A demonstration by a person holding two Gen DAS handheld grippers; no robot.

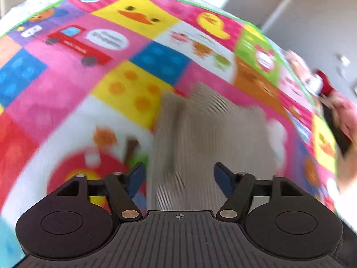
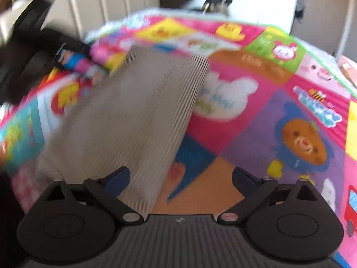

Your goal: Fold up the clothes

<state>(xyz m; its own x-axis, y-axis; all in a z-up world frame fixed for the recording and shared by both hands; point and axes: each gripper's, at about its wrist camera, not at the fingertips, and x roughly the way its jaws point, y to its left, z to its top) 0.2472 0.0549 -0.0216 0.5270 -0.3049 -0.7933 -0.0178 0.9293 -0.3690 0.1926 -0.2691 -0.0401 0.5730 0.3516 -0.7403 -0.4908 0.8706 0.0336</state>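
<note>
Striped garment (image 2: 133, 111) on cartoon mat (image 2: 279, 116); black object (image 2: 29, 51) beside it.

The garment (image 2: 133, 116) is soft, finely striped cloth; the mat (image 2: 256, 134) looks like smooth printed fabric; both grippers' bodies are matt black plastic.

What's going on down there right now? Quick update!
Left gripper open, jaws apart. Right gripper open too. Striped garment lying loose on the colourful play mat, held by neither. Nothing blocking it.
</note>
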